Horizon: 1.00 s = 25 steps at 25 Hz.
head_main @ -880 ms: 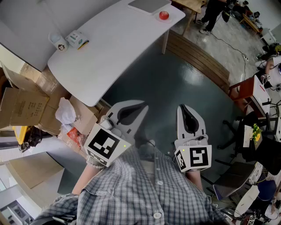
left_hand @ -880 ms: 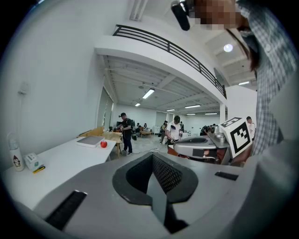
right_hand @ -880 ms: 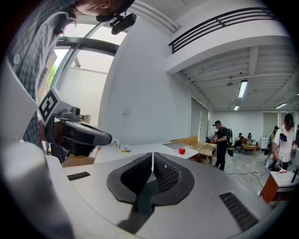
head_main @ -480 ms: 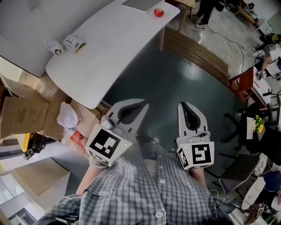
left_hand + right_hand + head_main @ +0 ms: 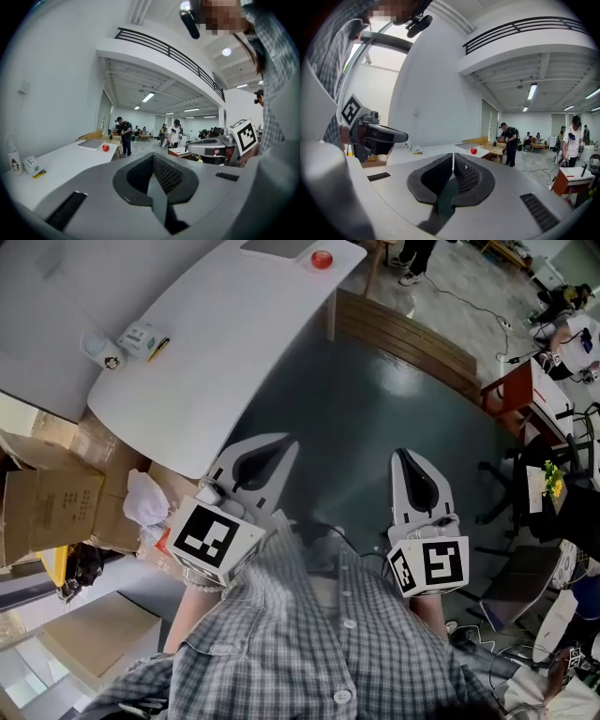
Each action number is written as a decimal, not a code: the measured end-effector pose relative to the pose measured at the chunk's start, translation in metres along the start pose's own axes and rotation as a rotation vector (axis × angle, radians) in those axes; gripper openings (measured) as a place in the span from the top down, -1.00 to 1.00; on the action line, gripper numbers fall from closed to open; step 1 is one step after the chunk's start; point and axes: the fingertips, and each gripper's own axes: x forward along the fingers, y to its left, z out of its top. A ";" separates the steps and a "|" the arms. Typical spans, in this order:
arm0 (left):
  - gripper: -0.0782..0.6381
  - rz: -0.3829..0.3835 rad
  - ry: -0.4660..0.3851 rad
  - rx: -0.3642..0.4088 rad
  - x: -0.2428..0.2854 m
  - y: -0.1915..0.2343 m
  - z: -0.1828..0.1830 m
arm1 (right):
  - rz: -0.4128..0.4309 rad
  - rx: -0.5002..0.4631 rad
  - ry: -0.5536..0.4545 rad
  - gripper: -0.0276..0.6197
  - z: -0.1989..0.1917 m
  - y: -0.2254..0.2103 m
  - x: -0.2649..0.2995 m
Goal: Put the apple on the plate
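Red apple point(image 5: 322, 258) sits at twelve o'clock on the white table point(image 5: 216, 343), just beside the grey plate point(image 5: 272, 247), not on it, while left gripper point(image 5: 281, 442) and right gripper point(image 5: 406, 456), both pressed together and empty, hang well apart, so the whole task seems left.

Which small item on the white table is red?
The apple, at the table's far end beside the grey tray; the cup and the box at the near end are pale.
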 end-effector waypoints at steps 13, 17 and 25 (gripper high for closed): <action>0.76 -0.076 -0.007 0.004 -0.016 0.018 -0.007 | -0.129 0.024 -0.021 0.82 -0.006 0.021 -0.008; 0.76 -0.075 -0.010 -0.014 -0.015 0.022 -0.010 | -0.139 0.006 -0.003 0.82 -0.007 0.018 -0.008; 0.76 -0.028 -0.003 -0.033 -0.004 0.033 -0.008 | -0.106 0.005 0.012 0.82 -0.009 -0.001 0.013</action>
